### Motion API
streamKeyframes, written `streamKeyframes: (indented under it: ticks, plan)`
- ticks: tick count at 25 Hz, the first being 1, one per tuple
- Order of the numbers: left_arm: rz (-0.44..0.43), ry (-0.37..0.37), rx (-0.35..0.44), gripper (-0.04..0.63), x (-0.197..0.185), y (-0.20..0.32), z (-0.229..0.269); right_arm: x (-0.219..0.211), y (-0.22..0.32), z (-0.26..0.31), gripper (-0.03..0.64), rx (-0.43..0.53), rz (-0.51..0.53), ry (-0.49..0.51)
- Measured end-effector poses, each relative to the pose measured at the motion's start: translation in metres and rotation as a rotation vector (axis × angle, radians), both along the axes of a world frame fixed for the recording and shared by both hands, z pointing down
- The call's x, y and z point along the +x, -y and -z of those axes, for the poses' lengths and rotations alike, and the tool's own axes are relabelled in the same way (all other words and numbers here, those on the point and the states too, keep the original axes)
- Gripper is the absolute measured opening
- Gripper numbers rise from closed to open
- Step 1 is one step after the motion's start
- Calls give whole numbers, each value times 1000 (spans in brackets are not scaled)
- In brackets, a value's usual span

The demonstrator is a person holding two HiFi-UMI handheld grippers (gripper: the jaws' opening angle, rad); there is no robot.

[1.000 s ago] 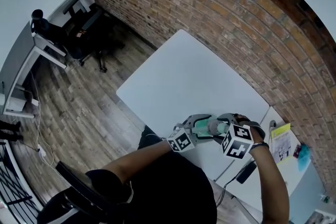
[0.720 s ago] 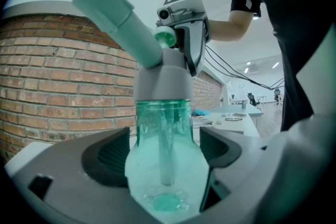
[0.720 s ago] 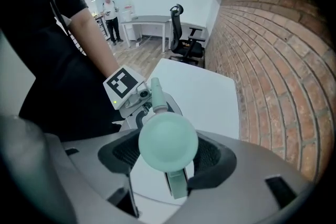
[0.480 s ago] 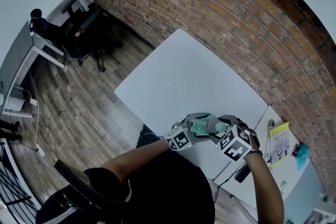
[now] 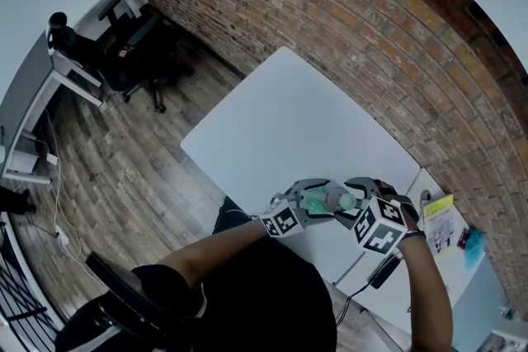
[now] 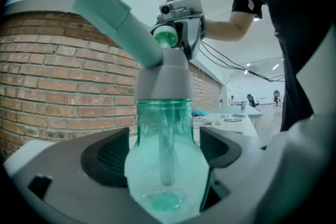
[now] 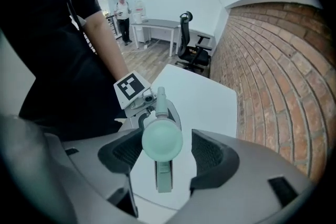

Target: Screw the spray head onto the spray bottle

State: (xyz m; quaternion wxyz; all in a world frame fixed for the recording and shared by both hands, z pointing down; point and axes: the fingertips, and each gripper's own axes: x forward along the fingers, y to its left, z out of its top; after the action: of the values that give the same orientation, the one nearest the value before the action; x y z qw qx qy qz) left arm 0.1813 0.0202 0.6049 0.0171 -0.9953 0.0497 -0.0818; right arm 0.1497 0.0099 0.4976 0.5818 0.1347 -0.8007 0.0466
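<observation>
**Grippers at a spray bottle**

Head view: left gripper [image 5: 316, 202] and right gripper [image 5: 351, 198] meet above the white table [image 5: 280, 119]. Left gripper view: jaws clamp the green spray bottle [image 6: 165, 165], grey spray head [image 6: 157, 68] on its neck. Right gripper view: jaws stand apart around the spray head's round top.

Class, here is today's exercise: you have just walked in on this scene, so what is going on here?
A person works at a white table with a gripper in each hand. The left gripper is clamped on the green spray bottle. The grey spray head sits on the bottle's neck. The right gripper has its jaws apart on either side of the head's green cap, with a gap on one side, so it is not gripping.
</observation>
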Motion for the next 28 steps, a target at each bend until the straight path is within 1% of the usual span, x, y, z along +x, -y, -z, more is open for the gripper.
streamKeyframes:
  ticks: [4,8,11,14,16,18,23,26,28]
  plan:
    - [2,-1,-1,402,1,0,-1,-2,-1,2,275,20,227,-100]
    - [0,2,-1,402,1,1,0,-1,-6,-9,275,-18,400,-213]
    - [1,5,-6,402,1,0,-1,3,-8,-24,275,-18,506,-293]
    - [-1,7,-7,402,2,0,-1,5,-9,-29,275,-7,542,-324]
    - [-1,6,-7,402,2,-1,-1,5,-8,-28,275,-13,523,-314]
    - [2,2,-5,402,1,-1,0,2,-8,-28,275,-27,468,-284]
    - [5,-2,-6,402,0,1,1,0,-7,-27,275,-62,267,-207]
    - [4,1,-4,402,-1,0,1,-2,-6,-27,275,-58,129,-164]
    - [0,5,-1,402,-1,-1,0,-1,-6,-26,275,-55,58,-134]
